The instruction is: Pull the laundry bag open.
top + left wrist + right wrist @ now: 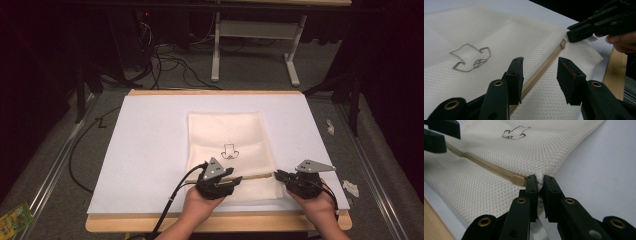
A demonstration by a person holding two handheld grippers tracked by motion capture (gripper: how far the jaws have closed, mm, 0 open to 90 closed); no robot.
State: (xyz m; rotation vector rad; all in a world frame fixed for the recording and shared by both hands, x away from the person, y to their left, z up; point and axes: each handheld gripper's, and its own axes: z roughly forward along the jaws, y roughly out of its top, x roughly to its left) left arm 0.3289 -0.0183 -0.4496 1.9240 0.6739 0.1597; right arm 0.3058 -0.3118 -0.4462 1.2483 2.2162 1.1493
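Note:
A cream mesh bag [225, 130] with a small drawn logo [229, 150] lies flat on the white board [145, 145]. A tan zipper [255, 175] runs across the bag's near part. My left gripper [234, 179] is open; in the left gripper view its jaws [540, 61] stand on either side of the zipper [541, 70], just above the mesh. My right gripper [277, 174] is shut on the bag's edge at the zipper's right end, beside the tan end piece [518, 179]. The right gripper view shows its jaws [539, 180] pinching mesh fabric [524, 150].
The white board rests on a wooden table whose edge [215, 224] runs along the front. Black cables [170, 65] and a white table frame [255, 30] are on the floor behind. Paper scraps [351, 187] lie at the right, a green packet [12, 217] at the bottom left.

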